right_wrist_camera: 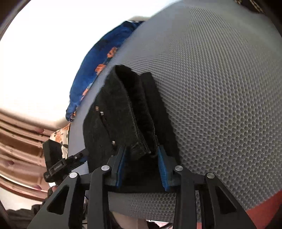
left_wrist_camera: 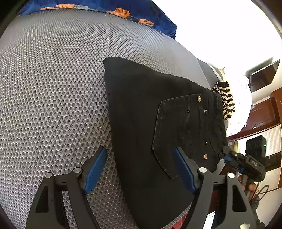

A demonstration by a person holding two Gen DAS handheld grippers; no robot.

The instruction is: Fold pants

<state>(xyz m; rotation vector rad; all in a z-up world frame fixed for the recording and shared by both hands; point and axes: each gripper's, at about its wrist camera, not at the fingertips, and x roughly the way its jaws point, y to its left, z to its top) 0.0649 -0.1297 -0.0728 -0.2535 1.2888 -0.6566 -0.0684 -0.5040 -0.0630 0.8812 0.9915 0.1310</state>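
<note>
left tongs (left_wrist_camera: 141, 167): spread wide, hovering over the edge of the folded black denim pants (left_wrist_camera: 149, 114), holding nothing.
right tongs (right_wrist_camera: 142, 158): clamped on the pants' waistband edge (right_wrist_camera: 141, 141).
count: one pair of pants, two tongs.
surface: grey honeycomb-mesh mat (left_wrist_camera: 52, 88); blue and orange patterned cloth (left_wrist_camera: 151, 12) beyond; brown wooden cabinets (left_wrist_camera: 260, 112).

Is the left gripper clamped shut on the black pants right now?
No, the left gripper stands wide open, one finger over the grey mesh mat, the other over the black pants.
</note>
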